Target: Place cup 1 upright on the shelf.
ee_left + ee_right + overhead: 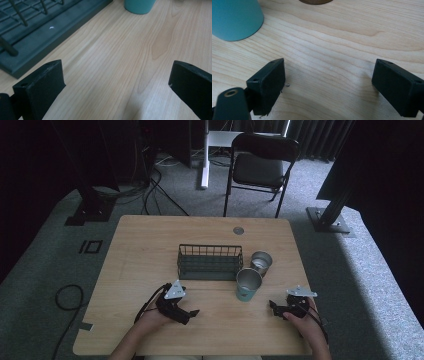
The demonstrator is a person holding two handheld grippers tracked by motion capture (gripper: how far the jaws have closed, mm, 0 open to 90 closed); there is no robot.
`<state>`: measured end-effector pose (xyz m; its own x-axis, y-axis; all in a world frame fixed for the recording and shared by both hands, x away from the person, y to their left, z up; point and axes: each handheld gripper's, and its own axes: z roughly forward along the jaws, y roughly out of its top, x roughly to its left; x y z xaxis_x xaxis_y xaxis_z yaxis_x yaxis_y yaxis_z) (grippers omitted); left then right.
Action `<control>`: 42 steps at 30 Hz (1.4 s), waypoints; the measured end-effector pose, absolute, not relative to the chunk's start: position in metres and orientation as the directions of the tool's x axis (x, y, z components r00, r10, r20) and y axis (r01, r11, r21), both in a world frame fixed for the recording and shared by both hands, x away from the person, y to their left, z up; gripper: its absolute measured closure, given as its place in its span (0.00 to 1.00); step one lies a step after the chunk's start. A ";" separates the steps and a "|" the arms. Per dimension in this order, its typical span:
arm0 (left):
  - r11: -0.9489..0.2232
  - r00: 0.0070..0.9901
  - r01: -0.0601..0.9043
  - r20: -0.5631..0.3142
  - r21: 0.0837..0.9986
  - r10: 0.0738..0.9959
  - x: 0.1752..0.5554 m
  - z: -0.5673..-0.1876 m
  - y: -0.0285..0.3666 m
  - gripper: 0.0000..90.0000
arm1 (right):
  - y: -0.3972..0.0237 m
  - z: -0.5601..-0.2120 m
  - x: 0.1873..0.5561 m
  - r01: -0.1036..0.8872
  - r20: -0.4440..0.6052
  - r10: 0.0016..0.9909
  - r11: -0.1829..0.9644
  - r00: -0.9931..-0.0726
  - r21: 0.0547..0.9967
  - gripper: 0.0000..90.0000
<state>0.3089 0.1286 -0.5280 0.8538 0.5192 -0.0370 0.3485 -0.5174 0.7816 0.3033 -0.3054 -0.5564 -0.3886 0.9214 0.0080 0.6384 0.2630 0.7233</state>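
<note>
Black and spread wide, the jaws of the left hand-held gripper [191, 313] are resting low over the pale wooden surface [140, 250], empty, pointing toward the middle of the table. Just beyond it, the dark green wire basket [210, 261] is sitting with its long side facing the person, and its solid base is showing at the upper left of the left gripper view [37, 40], apart from the jaws. Moving rightward, the teal-bodied metal cup [248, 284] is standing upright just off the basket's near right corner; whether the two are touching I cannot tell. Behind it, and close beside it, the second, plain silver metal cup [261, 263] is also standing upright next to the basket's right end. Farthest right, the right hand-held gripper [273, 306] is likewise holding nothing, its jaws parted wide over bare wood, with the teal cup [234, 18] near its upper left in the right gripper view.

Judging by this, the work is only starting: both hands are poised, neither is reaching yet. The likely next move is the right one advancing leftward to straddle the teal cup's wall, staying level so the cup is not tipping toward the basket.
</note>
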 end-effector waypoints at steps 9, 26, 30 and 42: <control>-0.526 0.869 0.327 -0.031 0.785 0.494 0.312 -0.526 0.115 0.01 | -0.305 -0.556 0.303 0.639 0.008 0.921 0.263 -0.388 0.723 0.12; -0.522 0.891 0.298 -0.036 0.799 0.453 0.321 -0.519 0.090 0.01 | -0.305 -0.556 0.303 0.639 0.009 0.922 0.262 -0.388 0.723 0.12; -0.520 0.895 0.290 -0.034 0.803 0.446 0.323 -0.516 0.084 0.01 | -0.305 -0.556 0.303 0.639 0.009 0.922 0.262 -0.388 0.723 0.12; -0.526 0.912 0.266 -0.034 0.807 0.410 0.330 -0.510 0.064 0.01 | -0.305 -0.556 0.303 0.639 0.009 0.922 0.262 -0.388 0.723 0.12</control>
